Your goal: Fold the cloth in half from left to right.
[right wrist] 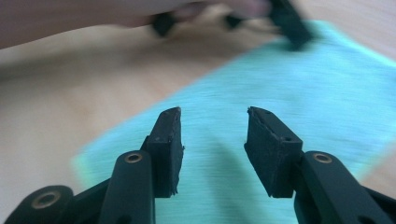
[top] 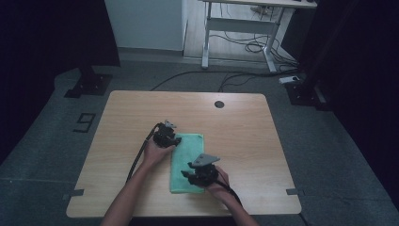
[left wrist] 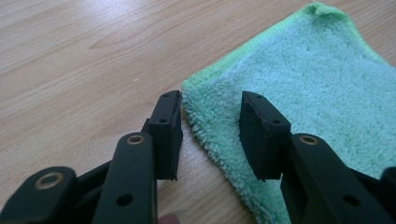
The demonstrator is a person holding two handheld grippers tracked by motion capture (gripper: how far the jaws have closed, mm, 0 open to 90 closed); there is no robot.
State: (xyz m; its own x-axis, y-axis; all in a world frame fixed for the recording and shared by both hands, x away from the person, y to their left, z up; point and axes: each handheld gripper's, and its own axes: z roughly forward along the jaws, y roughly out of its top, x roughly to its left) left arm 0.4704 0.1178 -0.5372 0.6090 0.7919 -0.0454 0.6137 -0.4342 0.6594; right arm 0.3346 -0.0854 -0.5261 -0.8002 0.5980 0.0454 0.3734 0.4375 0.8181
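Towel [top: 187, 162]: flat on my table [top: 244, 136] — easy to grab.
Left gripper [left wrist: 210, 116]: jaws apart, around the towel's corner.
Right gripper [right wrist: 212, 135]: jaws apart over it — holding nothing.

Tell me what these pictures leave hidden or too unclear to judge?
- Right gripper view: motion blur smears the green terry cloth; weave and edges unreadable.
- High view: the right hand-held gripper covers the cloth's near right corner.
- High view: dark room sides hide whatever stands there.
- Left gripper view: the frame edge cuts off the cloth's right part.
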